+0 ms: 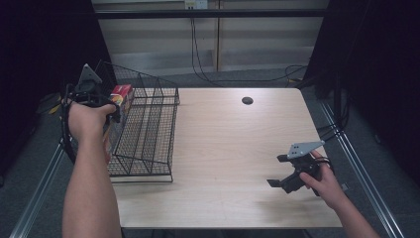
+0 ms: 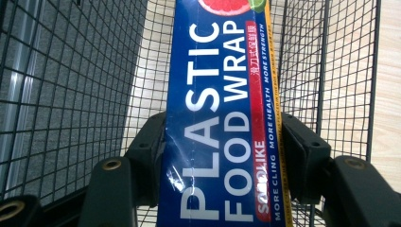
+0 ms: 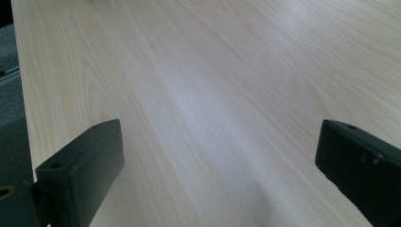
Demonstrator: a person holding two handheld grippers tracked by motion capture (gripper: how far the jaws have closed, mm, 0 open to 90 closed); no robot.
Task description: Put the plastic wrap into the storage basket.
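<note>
**One box of plastic food wrap held at the wire rack**

One wire rack (image 1: 148, 134) at the table's left edge, black mesh, split by upright dividers into long narrow compartments. Inside its leftmost compartment, standing on end: the plastic food wrap box (image 2: 222, 123), blue with white lettering, red top end visible from the high view. Other compartments bare mesh over wood.

Left gripper (image 1: 115, 113) reaching in from the rack's left side, jaws clenched on the box, one black pad against each long side in the left gripper view. Mesh walls close on both sides of the box, table wood visible through them.

Right gripper (image 1: 280, 171) well apart, low over the table (image 1: 228, 148) near its right front corner, jaws released and spread wide, bare wood between them in the right gripper view. Small dark round hole (image 1: 247, 100) near the table's far edge. Cables (image 1: 198, 54) along the floor behind.
</note>
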